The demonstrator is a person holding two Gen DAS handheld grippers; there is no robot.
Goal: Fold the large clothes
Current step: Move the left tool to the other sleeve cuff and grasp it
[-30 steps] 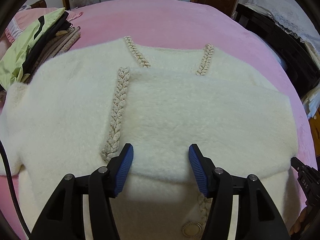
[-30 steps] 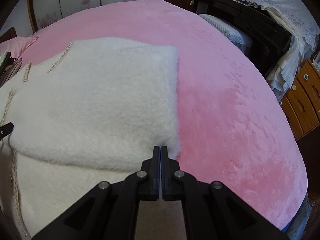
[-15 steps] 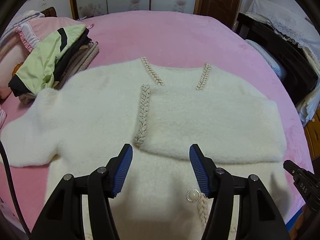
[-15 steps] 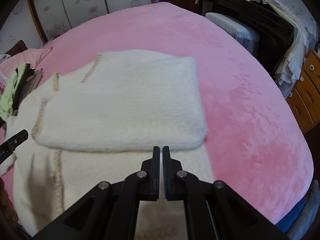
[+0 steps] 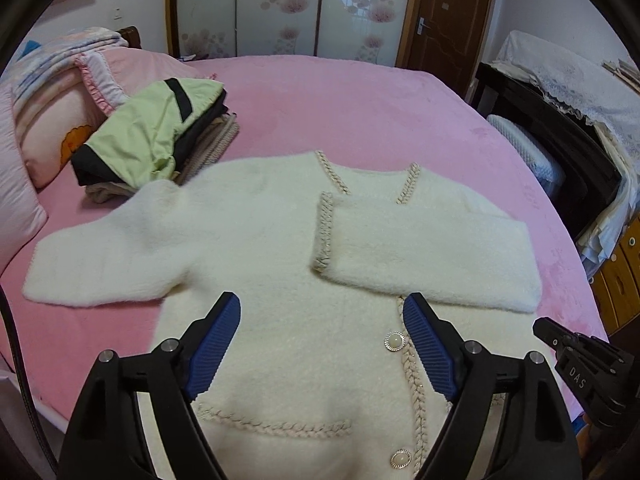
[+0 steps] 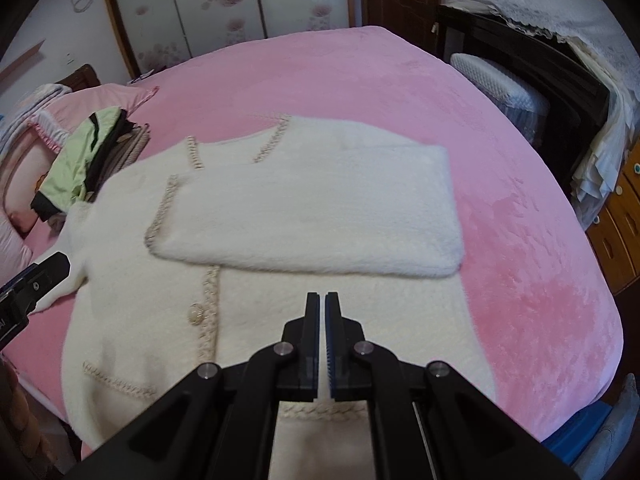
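Note:
A fluffy cream cardigan (image 5: 260, 248) with braided trim and pearl buttons lies flat on the pink bed; it also shows in the right wrist view (image 6: 132, 280). Its right sleeve (image 5: 432, 256) is folded across the chest, seen too in the right wrist view (image 6: 312, 216). Its left sleeve (image 5: 100, 256) lies spread out to the left. My left gripper (image 5: 322, 320) is open and empty, above the cardigan's lower front. My right gripper (image 6: 323, 304) is nearly shut with a thin gap, holding nothing, above the cardigan below the folded sleeve.
A stack of folded clothes (image 5: 156, 136) with a green garment on top lies at the back left, by pink pillows (image 5: 48, 120). Dark furniture (image 5: 560, 136) and a wooden dresser (image 6: 616, 216) stand along the bed's right side. The pink bedspread (image 6: 520, 240) lies bare to the right.
Both grippers have drawn back and up from the cardigan, so more of it shows. The right gripper, shut at the folded sleeve's corner a second ago, has come away from it.

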